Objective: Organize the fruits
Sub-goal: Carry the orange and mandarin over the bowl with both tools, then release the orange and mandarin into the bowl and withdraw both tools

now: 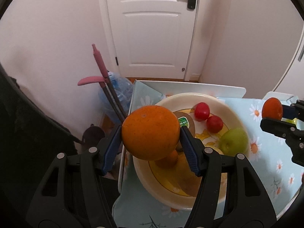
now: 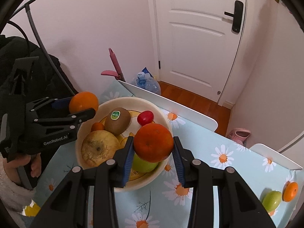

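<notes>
While both hover over the bowl, each gripper clamps an orange.

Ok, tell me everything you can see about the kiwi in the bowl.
The kiwi is an oval fruit with dull, fuzzy brown skin and a small green-and-white sticker on its upper end. It looks whole and uncut. It lies tilted in the cream bowl, toward the back, leaning against the large pale yellow fruit in front of it, with a small orange fruit beside it. Neither gripper touches it. In the left wrist view, the held orange hides most of it.
</notes>
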A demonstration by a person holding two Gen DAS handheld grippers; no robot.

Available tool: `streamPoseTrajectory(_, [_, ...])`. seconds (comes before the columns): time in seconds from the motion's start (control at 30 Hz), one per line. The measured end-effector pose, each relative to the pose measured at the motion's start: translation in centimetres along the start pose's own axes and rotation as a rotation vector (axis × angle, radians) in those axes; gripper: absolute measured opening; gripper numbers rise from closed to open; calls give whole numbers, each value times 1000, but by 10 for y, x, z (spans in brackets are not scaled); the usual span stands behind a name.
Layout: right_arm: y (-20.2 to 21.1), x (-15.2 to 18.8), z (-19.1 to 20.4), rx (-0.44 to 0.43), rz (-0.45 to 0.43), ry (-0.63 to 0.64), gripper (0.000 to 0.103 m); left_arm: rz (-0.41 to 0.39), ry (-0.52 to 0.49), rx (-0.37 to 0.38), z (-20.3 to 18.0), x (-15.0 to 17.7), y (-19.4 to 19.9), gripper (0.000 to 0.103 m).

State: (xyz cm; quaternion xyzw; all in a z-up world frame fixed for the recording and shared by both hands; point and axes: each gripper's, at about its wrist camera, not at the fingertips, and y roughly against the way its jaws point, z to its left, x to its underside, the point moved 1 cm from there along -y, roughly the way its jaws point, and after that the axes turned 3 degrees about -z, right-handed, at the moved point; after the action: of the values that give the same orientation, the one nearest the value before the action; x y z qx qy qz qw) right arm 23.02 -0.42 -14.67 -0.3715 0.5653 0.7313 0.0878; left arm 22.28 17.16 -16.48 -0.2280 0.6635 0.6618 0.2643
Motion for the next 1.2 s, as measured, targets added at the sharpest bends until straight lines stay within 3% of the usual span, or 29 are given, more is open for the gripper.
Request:
streamPoseTrajectory(0.37, [-10,-4,-2,19,17,-13,36,24,-4,35,6,0,-18,68])
streamPoseTrajectory(0.4, [-10,-4,-1,20,17,-13,36,17,-5,40,5,-1,-17,82])
streamPoseTrajectory(0.43, [-10,-4,-1,21,16,-13,36,-2,-2,38,6,-3,-13,101])
streamPoseTrajectory(0.47, [-10,-5,-1,21,15,-13,36,-22,2,31,7,-5,-10,103])
streamPoseTrajectory(0.77, [0,-14,1,-1,-2,0,36,-63,62,29,19,-13,28,103])
streamPoseTrajectory(1.2, [-21,-30,12,-125,29,51,36,-13,95,-21,17,19,64,103])
